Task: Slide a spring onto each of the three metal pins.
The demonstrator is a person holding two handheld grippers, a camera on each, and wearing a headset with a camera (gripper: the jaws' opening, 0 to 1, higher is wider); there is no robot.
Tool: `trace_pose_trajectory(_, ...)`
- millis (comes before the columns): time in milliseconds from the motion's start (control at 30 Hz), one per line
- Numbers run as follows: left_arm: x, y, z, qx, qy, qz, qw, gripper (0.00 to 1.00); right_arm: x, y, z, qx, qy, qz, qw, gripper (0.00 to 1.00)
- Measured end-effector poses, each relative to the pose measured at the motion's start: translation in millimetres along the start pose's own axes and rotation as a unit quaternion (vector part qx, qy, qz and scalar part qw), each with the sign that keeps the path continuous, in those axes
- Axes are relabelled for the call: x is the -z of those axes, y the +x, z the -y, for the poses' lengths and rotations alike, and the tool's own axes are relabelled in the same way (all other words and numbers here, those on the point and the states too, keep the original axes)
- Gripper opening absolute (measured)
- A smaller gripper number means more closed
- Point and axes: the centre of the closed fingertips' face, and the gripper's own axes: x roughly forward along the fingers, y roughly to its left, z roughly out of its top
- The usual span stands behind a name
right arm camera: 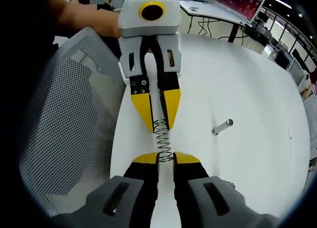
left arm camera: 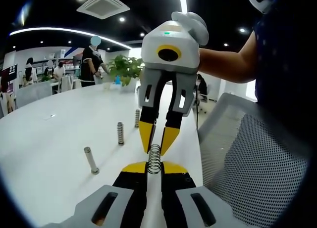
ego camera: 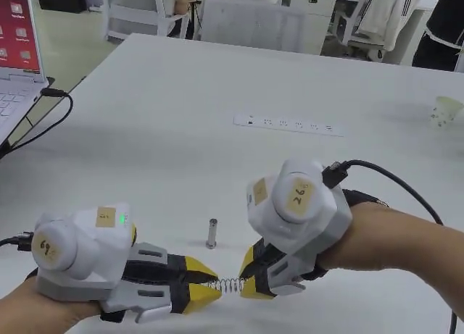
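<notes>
Near the front edge of the white table [ego camera: 181, 117], the left gripper [ego camera: 206, 282] and the right gripper [ego camera: 246, 276] met tip to tip, with one spring [ego camera: 228, 283] held roughly level between them, clear of the tabletop. Each pair of jaws was pressed nearly together, the left pinching the spring's left end and the right pinching its right end. The two-ended hold probably served a handover or a regrip. A coil this slack would sag if gripped at one end only, and it needs one mouth free and pointing down before it can go over a pin.

Just beyond the tips, a little to the left of the gap between them, the bare pin [ego camera: 212, 232] stood upright on the table, apart from the spring and from both grippers. It was likely left there, close at hand, as the target for this spring.

From the left gripper view, two more pins [left arm camera: 120, 133] stood in a line farther off past the bare one. Both seemed to carry coils already, though they were too small to be sure. If so, this was the last spring to fit.

A power strip [ego camera: 288, 124] lay far across the table, well out of the way.
</notes>
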Motion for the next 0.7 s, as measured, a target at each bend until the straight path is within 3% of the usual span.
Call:
trace_pose_trajectory(600,-7.8,-1.9,0.9,0.004,-0.002,0.013,0.9999,0.01,1.3,3.4,-0.3,-0.004,0.009,0.002,1.0000,0.09)
trace_pose_trajectory(700,-12.9,-2.7,1.0,0.005,-0.004,0.022,0.9997,0.01,2.6,3.7,-0.1,-0.004,0.010,0.001,0.9999,0.09)
